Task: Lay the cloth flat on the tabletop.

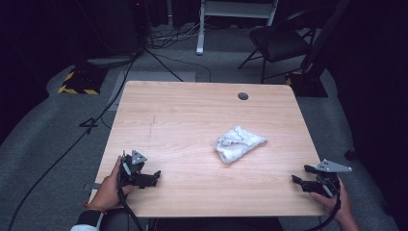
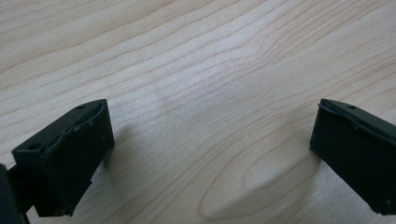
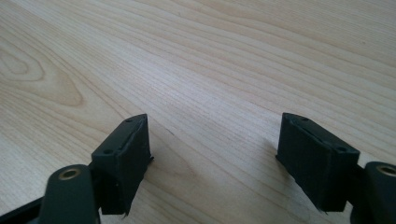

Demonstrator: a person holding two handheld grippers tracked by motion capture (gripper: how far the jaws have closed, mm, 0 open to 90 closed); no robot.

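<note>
Where the wooden counter (image 1: 192, 120) runs from edge to edge under the high view, it carries one loose thing: a crumpled white cloth (image 1: 238, 143), lying right of centre, a little nearer the person than the middle. A small dark round hole (image 1: 243, 96) sits near the far edge. Beyond the counter, grey floor, cables, a folding chair (image 1: 279, 43).

Left hand (image 1: 109, 188) comes in at the near-left corner, wrist over the counter's edge, wrapped around the left gripper (image 1: 153, 178). Gripper lies low over the wood, pointing right toward the counter's middle, grey plate on top. In the left gripper view its jaws stand wide apart with bare wood grain between them, nothing clamped.

Right hand (image 1: 334, 202) comes in at the near-right corner, just off the counter's edge, holding the right gripper (image 1: 299, 180), which points left, inward. Its jaws are likewise spread wide in the right gripper view, bare wood between them.

Cloth lies well apart from both grippers, nearer the right one, untouched by either.
</note>
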